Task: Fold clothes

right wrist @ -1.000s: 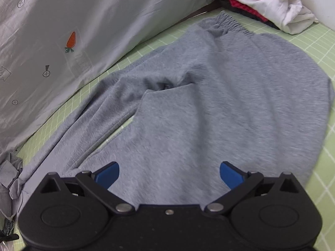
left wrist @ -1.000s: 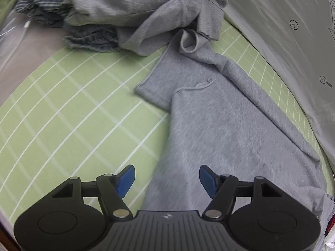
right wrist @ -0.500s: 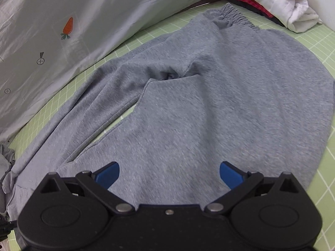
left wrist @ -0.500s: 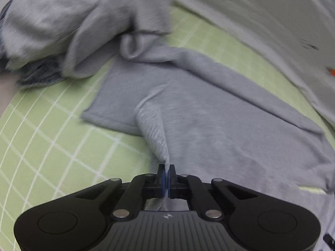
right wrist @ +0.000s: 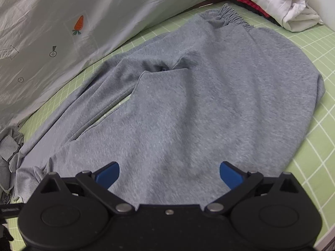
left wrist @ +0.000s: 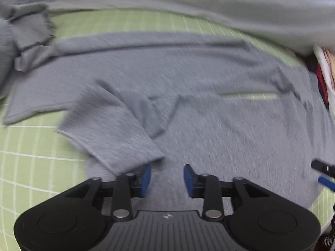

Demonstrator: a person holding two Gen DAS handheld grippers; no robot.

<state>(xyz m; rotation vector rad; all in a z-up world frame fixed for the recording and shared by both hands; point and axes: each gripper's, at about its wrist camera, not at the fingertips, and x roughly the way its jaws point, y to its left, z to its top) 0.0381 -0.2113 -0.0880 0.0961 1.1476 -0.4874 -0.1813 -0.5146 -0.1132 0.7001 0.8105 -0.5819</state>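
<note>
Left wrist view is showing the left tool point(left wrist: 166, 177) hovering with fingers apart, empty, over grey sweatpants point(left wrist: 188, 83) with a leg end point(left wrist: 108, 131) flopped over. The right tool point(right wrist: 169, 174) is also hanging wide apart above them; being soft, light and limp, they are probably best pinched at a hem or the waistband point(right wrist: 234, 17).

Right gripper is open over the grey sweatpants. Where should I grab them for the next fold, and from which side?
I'd take the elastic waistband at the far end of the grey sweatpants. Its gathered edge stands slightly proud of the green mat, giving the right gripper something to pinch. Come in from the mat's open right side, since the grey sheet crowds the left.
</note>
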